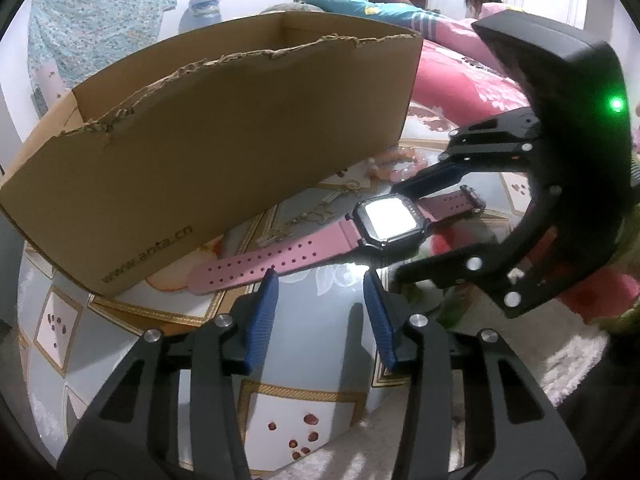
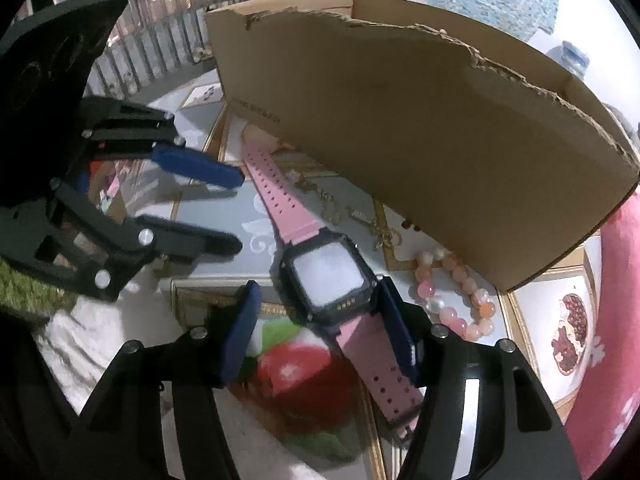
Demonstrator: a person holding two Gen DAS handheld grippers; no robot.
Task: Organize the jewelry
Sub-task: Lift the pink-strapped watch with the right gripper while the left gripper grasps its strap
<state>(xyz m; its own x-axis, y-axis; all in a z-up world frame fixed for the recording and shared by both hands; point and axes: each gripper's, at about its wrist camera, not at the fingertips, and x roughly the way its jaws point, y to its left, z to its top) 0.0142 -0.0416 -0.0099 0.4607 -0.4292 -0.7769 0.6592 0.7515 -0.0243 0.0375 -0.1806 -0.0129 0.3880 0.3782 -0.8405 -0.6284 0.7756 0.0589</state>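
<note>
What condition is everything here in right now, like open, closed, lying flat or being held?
Cardboard box: open on top, upper edge torn.
Pink watch: lying flat, strap unbuckled and stretched out, not held.
Bead bracelet: lying beside the box.
Gold chain: loose on the table.
Left gripper: open, empty.
Right gripper: open, fingers either side of the watch.
</note>
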